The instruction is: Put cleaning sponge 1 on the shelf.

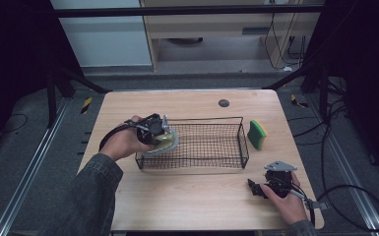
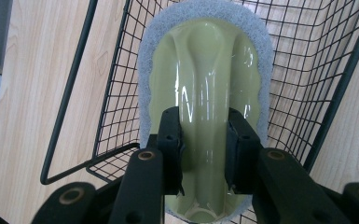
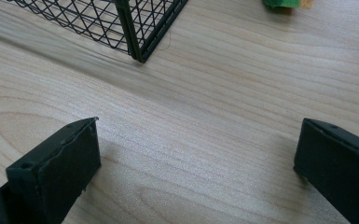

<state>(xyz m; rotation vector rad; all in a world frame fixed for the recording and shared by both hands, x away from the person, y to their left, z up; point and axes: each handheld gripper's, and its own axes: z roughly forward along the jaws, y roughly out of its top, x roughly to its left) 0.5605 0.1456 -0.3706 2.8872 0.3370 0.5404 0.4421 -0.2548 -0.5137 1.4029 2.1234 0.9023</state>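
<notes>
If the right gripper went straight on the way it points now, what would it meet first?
Probably the wire basket: the right gripper, jaws open and empty, looks along bare table toward the basket's near corner. Depth is hard to judge; it may graze the tabletop first.

lab/test rig | black frame struts [image 1: 74,78], floor cables [image 1: 334,142], lone wood table [image 1: 187,196]

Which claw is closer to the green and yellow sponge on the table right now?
Right. The right claw sits open on the table below the sponge; the left claw is across the wire basket, shut on a scrub pad.
</notes>
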